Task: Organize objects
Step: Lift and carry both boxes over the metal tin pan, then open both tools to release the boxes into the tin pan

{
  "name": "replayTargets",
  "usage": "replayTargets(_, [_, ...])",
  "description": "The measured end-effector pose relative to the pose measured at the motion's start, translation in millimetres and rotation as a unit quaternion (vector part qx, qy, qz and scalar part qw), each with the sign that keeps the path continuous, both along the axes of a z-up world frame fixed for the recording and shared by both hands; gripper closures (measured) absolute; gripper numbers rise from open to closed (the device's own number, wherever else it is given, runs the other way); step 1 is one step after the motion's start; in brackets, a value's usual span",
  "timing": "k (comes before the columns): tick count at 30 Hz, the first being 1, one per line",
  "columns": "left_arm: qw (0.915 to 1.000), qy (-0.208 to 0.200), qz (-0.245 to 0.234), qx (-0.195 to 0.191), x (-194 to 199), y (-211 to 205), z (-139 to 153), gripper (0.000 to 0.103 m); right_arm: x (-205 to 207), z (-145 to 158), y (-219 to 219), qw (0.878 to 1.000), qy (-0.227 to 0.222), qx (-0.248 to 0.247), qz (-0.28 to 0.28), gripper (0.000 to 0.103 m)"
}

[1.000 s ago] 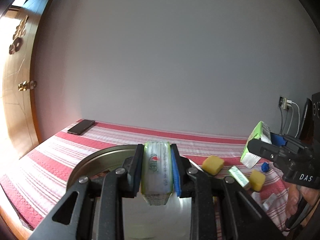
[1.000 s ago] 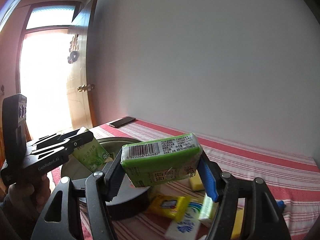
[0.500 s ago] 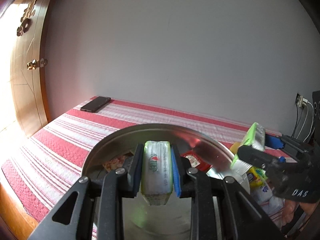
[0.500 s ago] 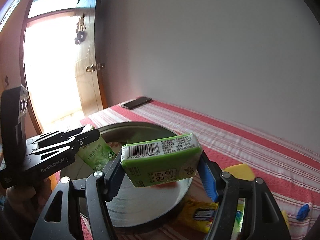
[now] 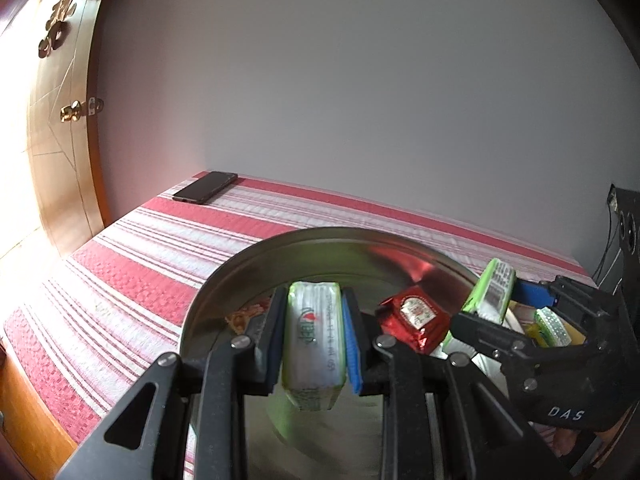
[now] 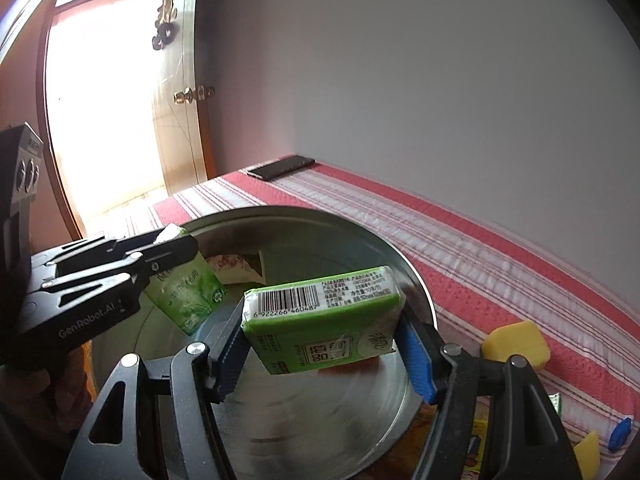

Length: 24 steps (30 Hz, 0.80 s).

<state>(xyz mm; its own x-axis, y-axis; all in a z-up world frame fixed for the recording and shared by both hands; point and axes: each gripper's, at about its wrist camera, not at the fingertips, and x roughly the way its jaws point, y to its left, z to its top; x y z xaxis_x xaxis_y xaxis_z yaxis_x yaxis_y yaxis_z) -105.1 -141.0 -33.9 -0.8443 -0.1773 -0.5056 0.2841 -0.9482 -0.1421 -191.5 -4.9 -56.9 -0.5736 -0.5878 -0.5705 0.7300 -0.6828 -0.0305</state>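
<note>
Left gripper (image 5: 314, 344) clamped edge-on around a slim green-and-white tissue pack (image 5: 314, 338), held upright above the inside of a round metal basin (image 5: 248, 264). Same pack (image 6: 188, 296) seen from the right wrist view, tilted, pinched at its upper end by the left gripper (image 6: 168, 248) over the basin's left half.

Right gripper (image 6: 320, 344) closed on a bright green tissue pack with a barcode (image 6: 320, 316), gripped by its two short ends, lying roughly level with the barcode face up, hanging above the basin (image 6: 416, 280) near its right side. From the left wrist view, that pack (image 5: 486, 300) showing end-on between the right gripper's fingers (image 5: 480, 330), just over the basin's right rim.

Inside the basin: a red sachet (image 5: 414, 320) with a white label, resting against the right inner wall, and a crumpled pale wrapper (image 6: 236, 266) at the back left.

Basin standing on a red-and-white striped cloth (image 5: 140, 264). A black phone (image 5: 206, 187) flat at the far corner, well apart from the basin. On the cloth to the right of the basin: a yellow block (image 6: 516, 344), a small blue piece (image 6: 620, 434), and other packets only partly visible.
</note>
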Motion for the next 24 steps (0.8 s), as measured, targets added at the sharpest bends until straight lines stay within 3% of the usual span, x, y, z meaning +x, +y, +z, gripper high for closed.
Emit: replayTargets(24, [0.9997,-0.023,0.010,0.008,-11.1,-15.7,-12.7,0.077,-12.5,-20.8,-24.7,0.999,-0.017,0.027,-0.001,0.034])
